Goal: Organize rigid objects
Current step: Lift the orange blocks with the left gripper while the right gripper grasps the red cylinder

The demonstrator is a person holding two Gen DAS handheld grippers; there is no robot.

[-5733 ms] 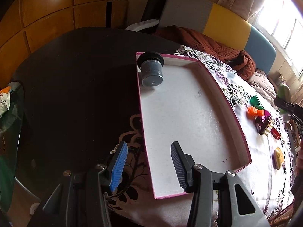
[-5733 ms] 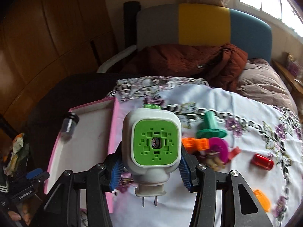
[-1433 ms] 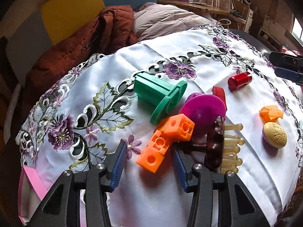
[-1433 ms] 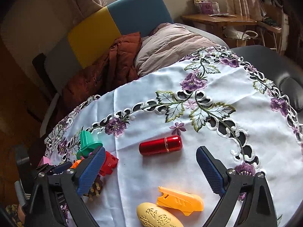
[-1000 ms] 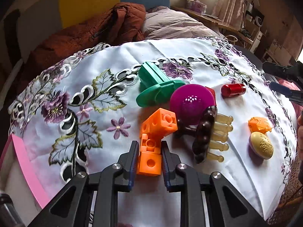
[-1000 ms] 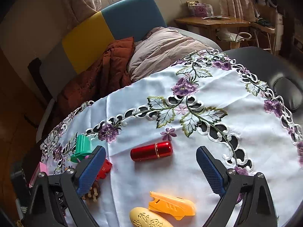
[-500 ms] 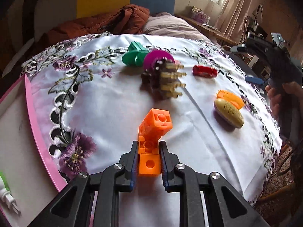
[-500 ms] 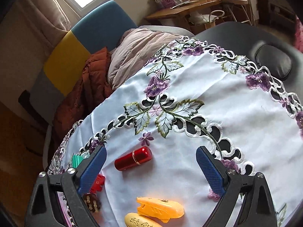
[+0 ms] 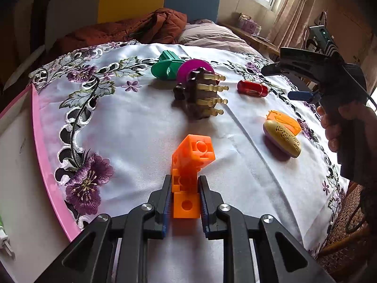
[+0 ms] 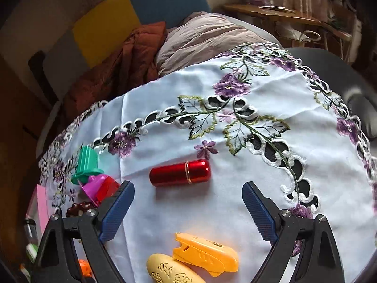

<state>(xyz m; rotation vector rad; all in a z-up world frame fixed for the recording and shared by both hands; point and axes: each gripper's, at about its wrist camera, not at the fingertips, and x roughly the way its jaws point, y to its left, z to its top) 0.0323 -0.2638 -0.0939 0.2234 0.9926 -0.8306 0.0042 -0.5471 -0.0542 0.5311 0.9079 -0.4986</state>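
My left gripper (image 9: pixel 185 181) is shut on the near end of an orange chain of linked cubes (image 9: pixel 193 153), held over the white embroidered cloth close to the pink-rimmed tray (image 9: pixel 42 141). My right gripper (image 10: pixel 188 188) hangs wide over the cloth, its jaws closing a little, with nothing between the pads. A red metal cylinder (image 10: pixel 180 173) lies on its side just beyond its fingertips. In the left wrist view the right gripper (image 9: pixel 280 83) shows at the far right in a person's hand (image 9: pixel 339 122), beside the red cylinder (image 9: pixel 252 88).
A green spool (image 9: pixel 165 67), purple disc (image 9: pixel 193 69) and brown pegged massager (image 9: pixel 200 94) cluster at the back. An orange clip (image 10: pixel 205 252) and gold oval case (image 10: pixel 169 271) lie under the right gripper. A plug (image 9: pixel 4 243) lies in the tray. A sofa stands behind.
The left gripper carried the orange cubes away from the pile toward the pink tray, then held still. The right gripper sank closer to the red cylinder, and its jaws narrowed slightly.
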